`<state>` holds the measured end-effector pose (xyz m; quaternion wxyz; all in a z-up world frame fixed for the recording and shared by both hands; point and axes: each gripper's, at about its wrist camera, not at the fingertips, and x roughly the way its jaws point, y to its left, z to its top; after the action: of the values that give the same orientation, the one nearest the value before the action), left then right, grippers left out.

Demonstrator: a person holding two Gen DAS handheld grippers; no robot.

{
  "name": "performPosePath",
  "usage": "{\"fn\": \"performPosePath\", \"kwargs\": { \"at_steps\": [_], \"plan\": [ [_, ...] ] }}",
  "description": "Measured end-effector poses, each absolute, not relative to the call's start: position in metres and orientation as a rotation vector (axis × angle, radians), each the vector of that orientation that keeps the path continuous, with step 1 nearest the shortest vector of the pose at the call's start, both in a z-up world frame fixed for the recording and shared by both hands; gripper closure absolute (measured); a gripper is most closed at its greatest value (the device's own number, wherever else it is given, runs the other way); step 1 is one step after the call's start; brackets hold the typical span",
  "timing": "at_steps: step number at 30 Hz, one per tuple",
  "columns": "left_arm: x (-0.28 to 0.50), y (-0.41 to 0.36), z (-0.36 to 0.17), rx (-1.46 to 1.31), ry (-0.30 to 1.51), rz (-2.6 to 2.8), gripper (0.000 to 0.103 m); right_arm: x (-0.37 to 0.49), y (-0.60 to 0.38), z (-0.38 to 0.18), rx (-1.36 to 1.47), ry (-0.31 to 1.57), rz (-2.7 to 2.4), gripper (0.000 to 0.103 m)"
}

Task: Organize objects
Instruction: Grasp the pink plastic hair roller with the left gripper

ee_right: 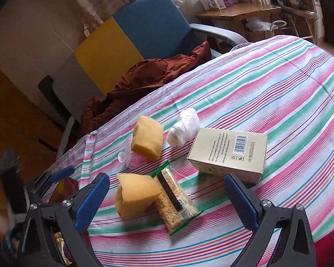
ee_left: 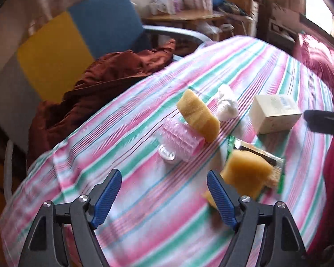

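The left gripper (ee_left: 163, 182) has its blue ribbed fingers (ee_left: 106, 197) spread wide with nothing between them, over the pink, green and white striped bedsheet (ee_left: 144, 233). The right gripper (ee_right: 167, 202) is also wide open and empty; between and just beyond its fingers (ee_right: 92, 200) lie a yellow foam sponge block (ee_right: 135, 197) and, touching it, a clear green-edged packet of cracker bars (ee_right: 178, 202).

The left wrist view is motion-blurred, so edges there are soft, and its right finger hides part of that sponge. Beyond the sponge a second yellow foam sponge (ee_right: 147, 139) rests on a pink ridged plastic roller (ee_right: 133, 159), covering most of it. Past the right finger stands a beige cardboard box with a barcode (ee_right: 230, 153); whether it holds anything cannot be told. A crumpled white plastic bag (ee_right: 183, 126) sits between box and far sponge. Left of the right gripper's fingers the left gripper shows only as a blur.
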<state>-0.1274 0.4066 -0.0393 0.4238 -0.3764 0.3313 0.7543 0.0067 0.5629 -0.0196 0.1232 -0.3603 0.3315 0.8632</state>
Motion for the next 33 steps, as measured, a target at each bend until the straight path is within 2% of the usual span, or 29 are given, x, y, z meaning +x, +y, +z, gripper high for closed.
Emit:
{"fn": "performPosePath", "kwargs": {
  "at_steps": [9, 19, 20, 21, 22, 33],
  "plan": [
    [-0.155, 0.448, -0.083, -0.996, 0.871, 1.701, 0.022, 0.004, 0.564, -0.024, -1.088, 1.03, 2.531, 0.0],
    [-0.168, 0.467, -0.091, -1.008, 0.864, 1.621, 0.023, 0.002, 0.566, -0.029, -1.122, 1.044, 2.504, 0.0],
    [-0.17, 0.468, -0.093, -1.028, 0.842, 1.618, 0.029, 0.002, 0.565, -0.03, -1.127, 1.039, 2.501, 0.0],
    [-0.173, 0.468, -0.094, -1.042, 0.816, 1.617, 0.035, 0.001, 0.565, -0.03, -1.131, 1.034, 2.5, 0.0],
    [-0.175, 0.465, -0.094, -1.057, 0.779, 1.619, 0.036, 0.001, 0.564, -0.03, -1.133, 1.027, 2.5, 0.0],
    [-0.16, 0.401, -0.079, -1.139, 0.734, 1.756, 0.036, -0.002, 0.556, -0.026, -1.146, 0.904, 2.516, 0.0]
  ]
}}
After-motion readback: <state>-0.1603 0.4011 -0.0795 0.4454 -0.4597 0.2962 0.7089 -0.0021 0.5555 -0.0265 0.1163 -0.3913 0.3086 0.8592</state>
